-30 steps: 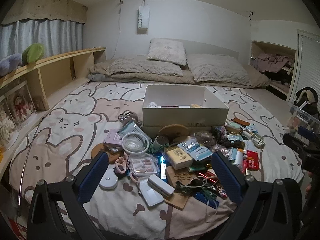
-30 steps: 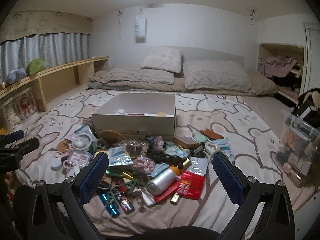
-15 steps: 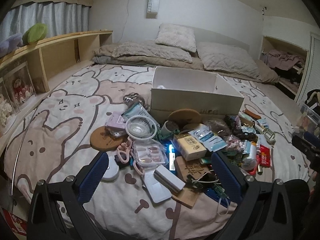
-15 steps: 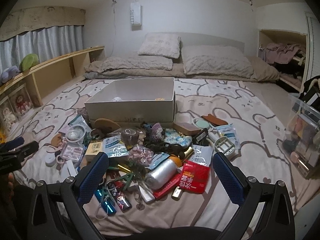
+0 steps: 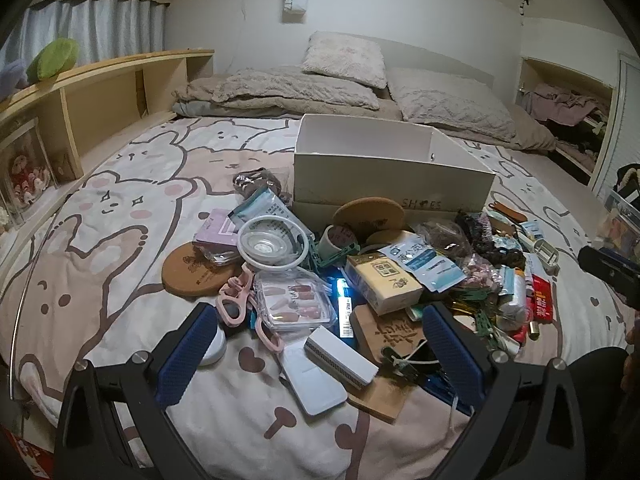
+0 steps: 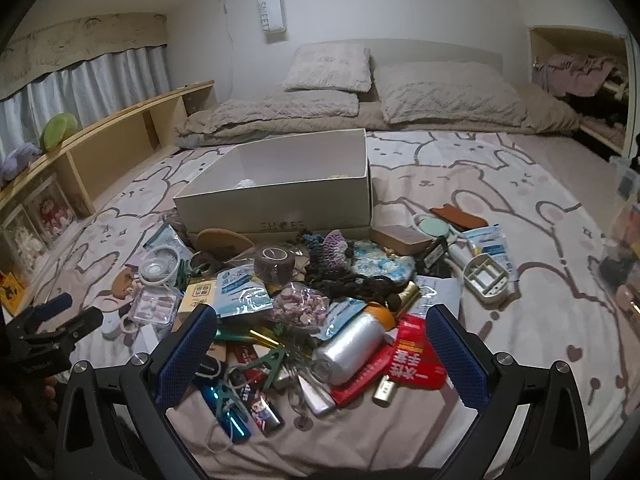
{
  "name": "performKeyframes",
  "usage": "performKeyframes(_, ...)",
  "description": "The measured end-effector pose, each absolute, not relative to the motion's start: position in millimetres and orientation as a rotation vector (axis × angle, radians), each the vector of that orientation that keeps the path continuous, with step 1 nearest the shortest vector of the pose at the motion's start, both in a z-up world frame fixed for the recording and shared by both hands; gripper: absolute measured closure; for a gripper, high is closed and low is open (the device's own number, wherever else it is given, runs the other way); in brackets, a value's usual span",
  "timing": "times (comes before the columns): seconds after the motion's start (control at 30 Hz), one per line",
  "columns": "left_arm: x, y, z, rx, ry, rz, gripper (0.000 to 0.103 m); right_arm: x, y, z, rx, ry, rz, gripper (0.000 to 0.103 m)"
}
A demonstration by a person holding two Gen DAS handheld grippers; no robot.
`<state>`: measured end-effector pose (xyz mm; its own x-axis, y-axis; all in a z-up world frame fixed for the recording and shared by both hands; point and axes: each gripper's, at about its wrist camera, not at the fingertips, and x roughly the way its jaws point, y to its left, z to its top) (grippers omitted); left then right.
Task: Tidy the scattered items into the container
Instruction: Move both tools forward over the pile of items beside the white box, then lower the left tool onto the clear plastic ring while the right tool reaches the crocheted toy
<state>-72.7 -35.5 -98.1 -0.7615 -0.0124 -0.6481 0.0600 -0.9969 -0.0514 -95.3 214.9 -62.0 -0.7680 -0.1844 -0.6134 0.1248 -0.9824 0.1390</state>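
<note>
A white shoe box point(image 5: 384, 176) stands open on the bed, also in the right wrist view point(image 6: 280, 196); a few small things lie inside. A heap of small items lies in front of it. My left gripper point(image 5: 320, 352) is open and empty above a white rectangular case point(image 5: 340, 358), a clear nail-tip box point(image 5: 294, 300) and a yellow carton point(image 5: 382, 284). My right gripper point(image 6: 320, 356) is open and empty above a silver bottle point(image 6: 352, 348), a red packet point(image 6: 412, 360) and green clips point(image 6: 268, 364).
A wooden shelf point(image 5: 100, 100) runs along the left. Pillows and a duvet point(image 5: 320, 88) lie behind the box. A clear storage bin point(image 6: 628, 240) stands at the right edge. A cork coaster point(image 5: 196, 270) and a white soap dish point(image 6: 486, 278) lie at the heap's sides.
Both grippers have moved forward and down toward the heap. The items and the box look larger and nearer. Both stay open and empty.
</note>
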Motion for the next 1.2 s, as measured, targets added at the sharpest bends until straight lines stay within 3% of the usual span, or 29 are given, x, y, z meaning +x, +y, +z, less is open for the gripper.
performKeyframes(0.8,-131.9,-76.2,-107.4,1.083,0.219,-2.797,0.000,-183.7,213.3,-62.1,1.055,-0.093,-2.743,0.000)
performKeyframes(1.2,-178.6,-80.7,-102.6,1.096,0.197,-2.810,0.000,-225.8,248.7,-86.2,1.153,-0.331,-2.692,0.000)
